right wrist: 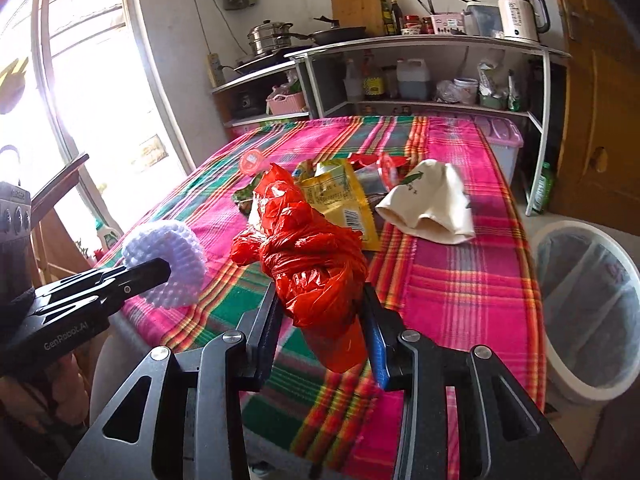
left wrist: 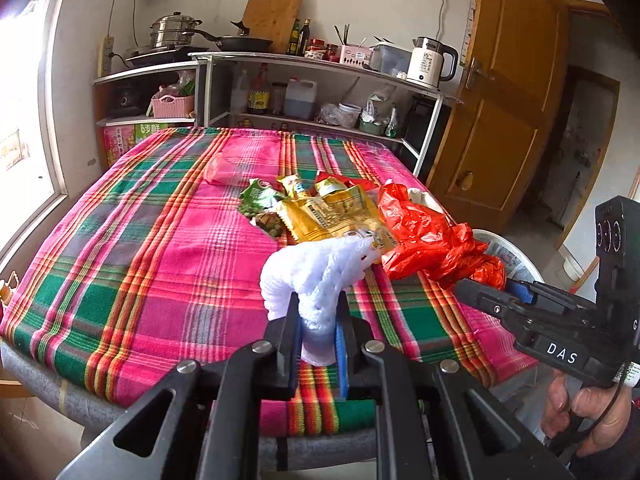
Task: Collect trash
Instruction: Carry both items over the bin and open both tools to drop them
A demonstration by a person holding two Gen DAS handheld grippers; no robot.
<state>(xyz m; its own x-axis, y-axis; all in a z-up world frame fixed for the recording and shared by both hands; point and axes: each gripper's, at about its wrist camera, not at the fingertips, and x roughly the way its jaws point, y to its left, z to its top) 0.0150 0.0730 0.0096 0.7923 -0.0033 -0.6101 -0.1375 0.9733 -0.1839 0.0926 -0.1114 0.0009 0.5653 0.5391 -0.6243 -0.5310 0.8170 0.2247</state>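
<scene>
My left gripper (left wrist: 318,320) is shut on a white foam fruit net (left wrist: 316,268) and holds it above the near edge of the table; the net also shows in the right wrist view (right wrist: 168,260). My right gripper (right wrist: 322,320) is shut on a crumpled red plastic bag (right wrist: 308,252), also seen in the left wrist view (left wrist: 432,236). More trash lies mid-table: a yellow snack wrapper (left wrist: 336,216), a green wrapper (left wrist: 258,198), a clear plastic cup (left wrist: 224,168) and a cream cloth pouch (right wrist: 430,202).
The table carries a pink, green and orange plaid cloth (left wrist: 160,240). A white bin with a clear liner (right wrist: 588,308) stands on the floor right of the table. Kitchen shelves (left wrist: 320,92) stand behind, a wooden door (left wrist: 508,92) at right, a window (right wrist: 80,100) at left.
</scene>
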